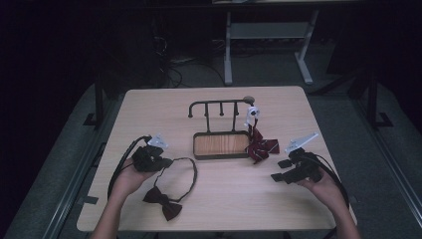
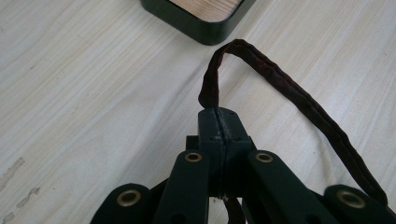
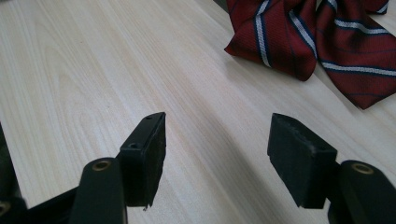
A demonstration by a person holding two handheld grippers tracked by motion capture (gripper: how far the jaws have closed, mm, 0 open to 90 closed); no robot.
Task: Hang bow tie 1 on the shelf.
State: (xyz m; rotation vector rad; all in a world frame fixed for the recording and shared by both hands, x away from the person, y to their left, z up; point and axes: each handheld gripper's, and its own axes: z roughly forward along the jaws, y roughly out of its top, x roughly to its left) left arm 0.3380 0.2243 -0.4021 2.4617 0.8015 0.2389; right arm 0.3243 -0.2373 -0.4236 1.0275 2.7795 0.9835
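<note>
Two tools (image 1: 166, 162) (image 1: 279, 170), two bow ties (image 1: 163, 201) (image 1: 261, 147)

Left tool (image 1: 161, 163) clamped, right tool (image 1: 279, 170) agape.

A tray (image 1: 221, 145) with a rack (image 1: 219, 107) behind it sat mid-table (image 1: 278, 199). A striped tie (image 1: 261, 148) lay against the tray's right end. A bow tie (image 1: 162, 201) lay near the front-left corner.

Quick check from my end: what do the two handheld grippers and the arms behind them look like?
Both are black two-jaw tools with brass-coloured rivets on the linkage arms. The left gripper and the right gripper each carry a pale grey three-cornered plate and trail a black cable. The forearms are bare, with no sleeves visible.
</note>
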